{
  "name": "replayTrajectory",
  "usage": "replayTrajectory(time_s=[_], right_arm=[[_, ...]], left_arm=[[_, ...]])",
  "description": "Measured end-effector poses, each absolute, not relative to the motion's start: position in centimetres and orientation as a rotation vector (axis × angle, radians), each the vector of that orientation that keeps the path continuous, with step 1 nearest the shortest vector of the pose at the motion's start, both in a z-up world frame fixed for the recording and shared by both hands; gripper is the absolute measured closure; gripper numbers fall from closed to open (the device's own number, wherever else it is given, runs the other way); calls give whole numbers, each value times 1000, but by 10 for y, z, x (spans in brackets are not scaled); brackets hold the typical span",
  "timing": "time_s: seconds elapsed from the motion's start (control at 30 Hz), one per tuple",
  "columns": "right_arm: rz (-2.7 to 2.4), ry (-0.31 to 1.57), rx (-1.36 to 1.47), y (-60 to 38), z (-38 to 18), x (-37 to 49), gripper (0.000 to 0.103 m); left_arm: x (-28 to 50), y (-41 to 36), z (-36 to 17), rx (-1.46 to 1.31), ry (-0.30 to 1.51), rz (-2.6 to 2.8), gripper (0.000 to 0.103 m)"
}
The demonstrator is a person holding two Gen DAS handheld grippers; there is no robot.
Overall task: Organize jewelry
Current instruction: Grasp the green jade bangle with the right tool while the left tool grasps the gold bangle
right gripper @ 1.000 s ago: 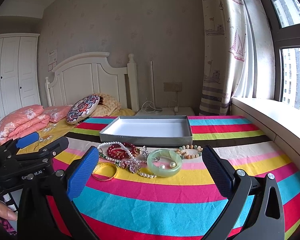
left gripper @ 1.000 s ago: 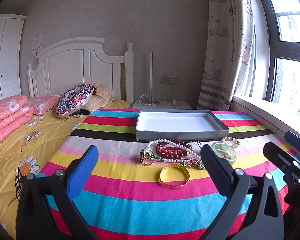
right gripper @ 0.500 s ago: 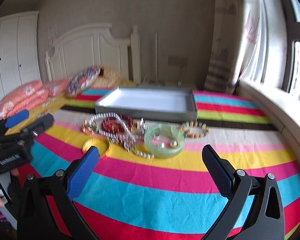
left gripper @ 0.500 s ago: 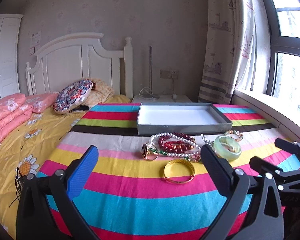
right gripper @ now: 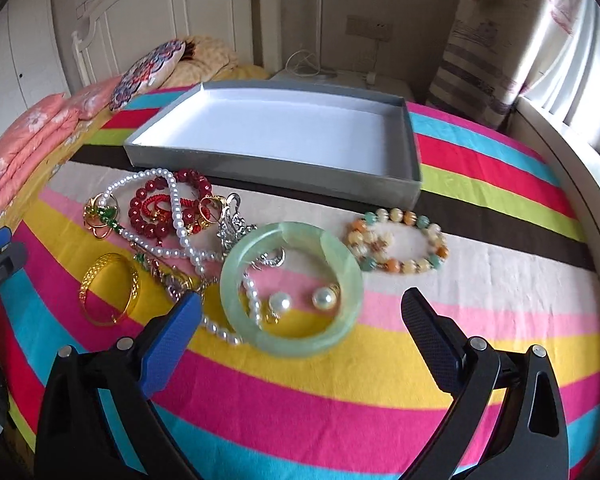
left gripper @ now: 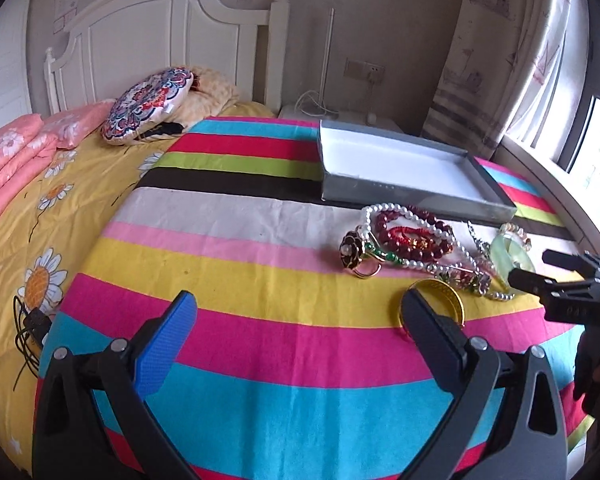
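A pile of jewelry lies on a striped cloth in front of an empty grey tray (right gripper: 276, 168) (left gripper: 416, 200). It holds a pale green jade bangle (right gripper: 236, 280) (left gripper: 504, 252), a gold bangle (right gripper: 134, 284) (left gripper: 456, 300), red bead bracelets (right gripper: 156, 208) (left gripper: 416, 236), a pearl necklace (right gripper: 180, 220), two loose pearls (right gripper: 302, 300) and a multicoloured bead bracelet (right gripper: 396, 246). My right gripper (right gripper: 300, 320) is open, close over the near rim of the jade bangle. My left gripper (left gripper: 296, 320) is open and empty, left of the gold bangle.
The cloth lies on a bed with a yellow floral sheet (left gripper: 40, 208), pink pillows (left gripper: 16, 152) and a patterned cushion (left gripper: 148, 106) at the left. A windowsill (right gripper: 572, 168) and curtain run along the right. A white headboard (left gripper: 160, 40) stands behind.
Both grippers have moved forward and tilted down toward the jewelry. The right one has closed in on the jade bangle. Both stay open.
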State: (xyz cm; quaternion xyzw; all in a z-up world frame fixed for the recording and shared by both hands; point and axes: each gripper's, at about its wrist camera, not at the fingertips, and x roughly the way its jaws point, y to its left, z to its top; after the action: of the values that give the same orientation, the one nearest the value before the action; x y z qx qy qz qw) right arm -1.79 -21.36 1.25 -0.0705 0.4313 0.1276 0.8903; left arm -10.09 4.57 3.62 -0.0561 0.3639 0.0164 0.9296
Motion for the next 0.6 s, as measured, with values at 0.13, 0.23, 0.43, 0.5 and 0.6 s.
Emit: replayTrajectory(time_s=[0.13,0.23,0.43,0.5,0.6], right_arm=[[278,929,-172,-207,4,-3,19],[309,943,-133,-210,-2,3,25],[317,885,-149,-209,2,-8,26],[304,850,-139,-212,7,-15,26],[296,831,-77,-223,12,-21,26]], left_arm=[[-91,38,36,-75,747,-8,2],[-87,33,36,-62,751,-52,2],[-82,8,29,-28,811,-213,2],[-82,-6,25,6,819,-247,2],[-76,-25,19,42,845,-287,2]])
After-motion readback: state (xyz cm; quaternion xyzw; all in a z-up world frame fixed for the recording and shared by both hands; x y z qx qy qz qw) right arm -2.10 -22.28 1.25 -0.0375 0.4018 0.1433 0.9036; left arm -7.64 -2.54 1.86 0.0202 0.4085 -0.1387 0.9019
